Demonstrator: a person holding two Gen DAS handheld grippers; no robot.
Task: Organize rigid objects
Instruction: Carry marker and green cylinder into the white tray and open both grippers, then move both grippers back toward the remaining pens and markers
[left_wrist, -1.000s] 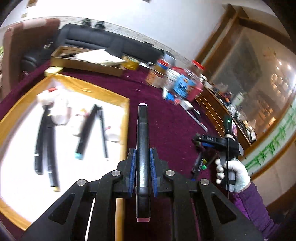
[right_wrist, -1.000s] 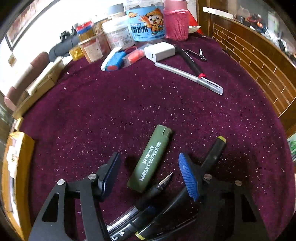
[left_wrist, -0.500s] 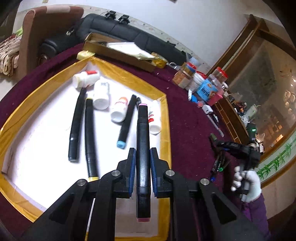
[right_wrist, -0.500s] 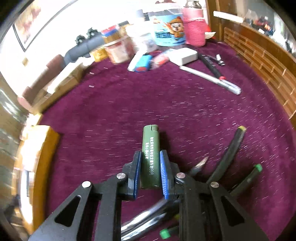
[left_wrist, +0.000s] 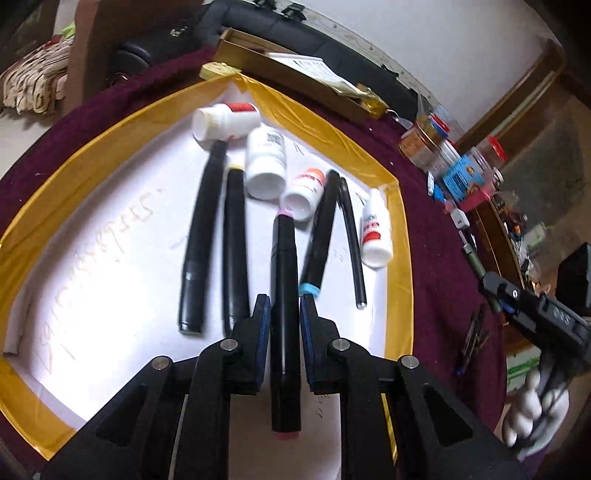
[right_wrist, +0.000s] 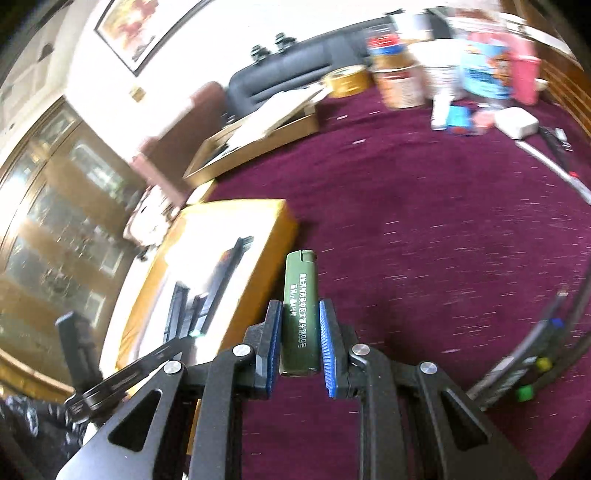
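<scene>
Two grippers, both clamped: my left gripper (left_wrist: 283, 306) pinches a black marker (left_wrist: 283, 295) with pink ends above the tray, while my right gripper (right_wrist: 297, 332), whose jaws have just been closing, grips a green lighter (right_wrist: 300, 314) over the worktop (right_wrist: 424, 240), just beside the tray's edge. The worktop wears a maroon cloth; a dark sofa (right_wrist: 288, 70) and glass-fronted cabinets stand behind. The yellow-rimmed tray (left_wrist: 92, 147) holds four white bottles (left_wrist: 266, 162), more black markers (left_wrist: 201, 240) and a thin black pen. Jars (left_wrist: 436, 144) crowd the far side.
</scene>
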